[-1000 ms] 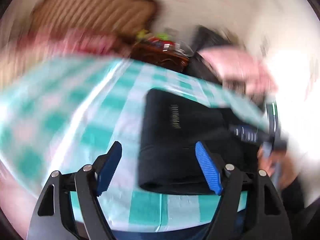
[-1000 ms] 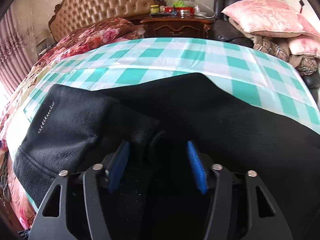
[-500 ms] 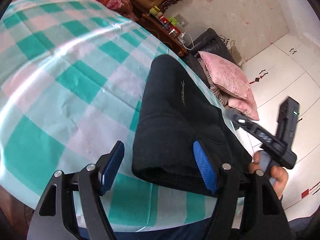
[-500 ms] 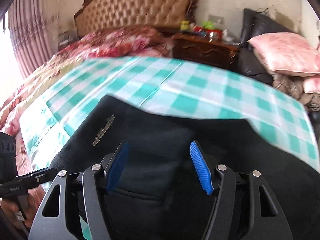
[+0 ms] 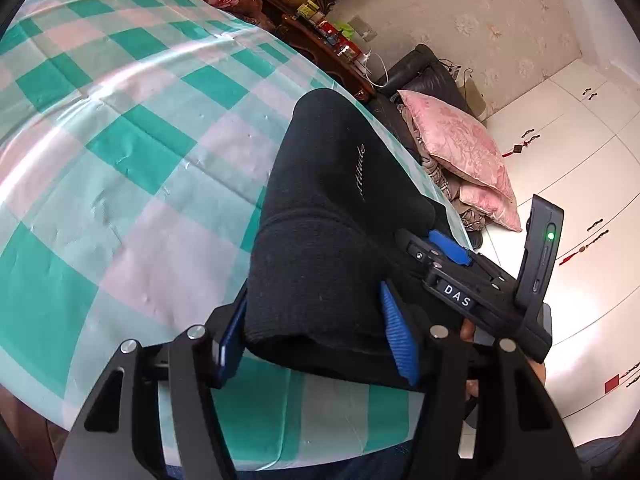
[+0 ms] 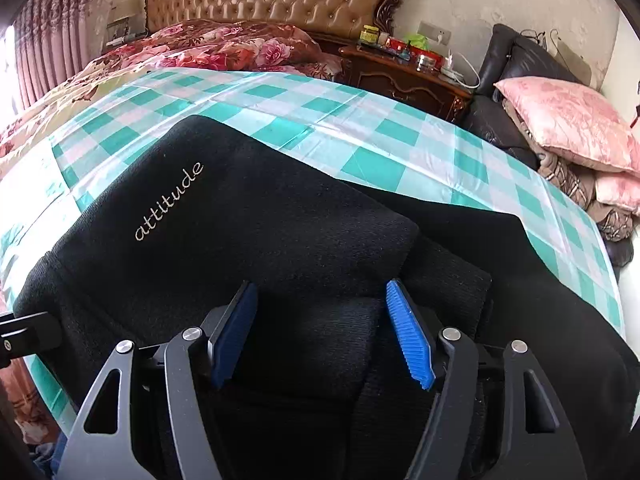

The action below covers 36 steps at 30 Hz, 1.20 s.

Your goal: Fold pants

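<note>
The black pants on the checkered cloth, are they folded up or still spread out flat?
Folded. The black pants lie as a compact stacked bundle on the checkered cloth, with layered edges visible near the right gripper.

My left gripper (image 5: 316, 328) now sits closer in on the pants (image 5: 332, 216): the ribbed end fills the gap between its blue pads, where a second ago it lay ahead of them. Pads are narrower apart than before. My right gripper (image 6: 320, 332) has backed off slightly; the "attitude" lettering (image 6: 168, 202) now reads larger and nearer centre. Right pads are wider than at first.
</note>
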### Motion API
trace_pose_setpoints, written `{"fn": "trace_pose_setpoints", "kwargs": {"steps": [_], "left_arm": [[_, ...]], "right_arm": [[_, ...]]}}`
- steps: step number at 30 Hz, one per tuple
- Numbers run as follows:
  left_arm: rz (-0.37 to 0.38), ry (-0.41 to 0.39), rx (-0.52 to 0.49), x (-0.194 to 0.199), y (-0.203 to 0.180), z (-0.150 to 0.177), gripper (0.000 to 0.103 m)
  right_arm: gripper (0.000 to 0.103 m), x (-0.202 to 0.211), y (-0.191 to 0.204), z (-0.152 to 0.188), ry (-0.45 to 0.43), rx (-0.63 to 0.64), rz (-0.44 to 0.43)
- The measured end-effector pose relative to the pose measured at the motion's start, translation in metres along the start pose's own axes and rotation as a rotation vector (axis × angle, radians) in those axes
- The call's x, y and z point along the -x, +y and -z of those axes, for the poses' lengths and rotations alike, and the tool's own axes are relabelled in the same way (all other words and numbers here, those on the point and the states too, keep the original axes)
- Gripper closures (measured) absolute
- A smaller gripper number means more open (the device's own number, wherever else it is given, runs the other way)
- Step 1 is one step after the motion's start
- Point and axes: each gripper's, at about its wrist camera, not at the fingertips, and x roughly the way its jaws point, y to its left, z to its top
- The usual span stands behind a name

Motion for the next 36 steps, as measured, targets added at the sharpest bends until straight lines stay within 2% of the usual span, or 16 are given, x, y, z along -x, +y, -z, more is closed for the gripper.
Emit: {"fn": "trace_pose_setpoints", "kwargs": {"steps": [3,5,9,12,16,18,22,25,29,36], "left_arm": [[-0.008,0.001,-0.003,0.001,0.0,-0.001,0.048],[-0.017,0.0,-0.018,0.003,-0.005,-0.001,0.059],[-0.078,-0.006,-0.109,0.008,-0.027,-0.004,0.068],[-0.103,-0.014,-0.132,0.009,-0.036,-0.005,0.07],[-0.128,-0.017,-0.15,0.01,-0.041,-0.006,0.072],[-0.15,-0.028,-0.183,0.012,-0.049,-0.005,0.072],[-0.279,-0.046,-0.334,0.012,-0.081,-0.001,0.073],[-0.384,-0.08,-0.484,0.009,-0.111,0.007,0.073],[-0.49,-0.115,-0.658,0.004,-0.146,0.018,0.073],[-0.615,-0.151,-0.864,-0.012,-0.182,0.036,0.073]], "right_arm": [[0.037,0.0,-0.001,0.0,-0.003,-0.001,-0.003],[0.037,0.0,-0.001,0.0,-0.003,-0.001,-0.002],[0.037,0.001,-0.003,0.0,0.002,-0.013,-0.022],[0.03,0.002,-0.011,-0.001,0.007,-0.044,-0.102],[0.027,0.007,-0.016,-0.006,0.033,-0.071,-0.168],[0.027,0.013,-0.03,-0.013,0.065,-0.156,-0.26],[0.026,0.024,-0.045,-0.036,0.109,-0.254,-0.417],[0.016,0.034,-0.04,-0.064,0.144,-0.238,-0.481],[0.016,0.033,-0.012,-0.096,0.246,-0.156,-0.566],[0.016,0.016,0.022,-0.12,0.345,-0.027,-0.519]]}}
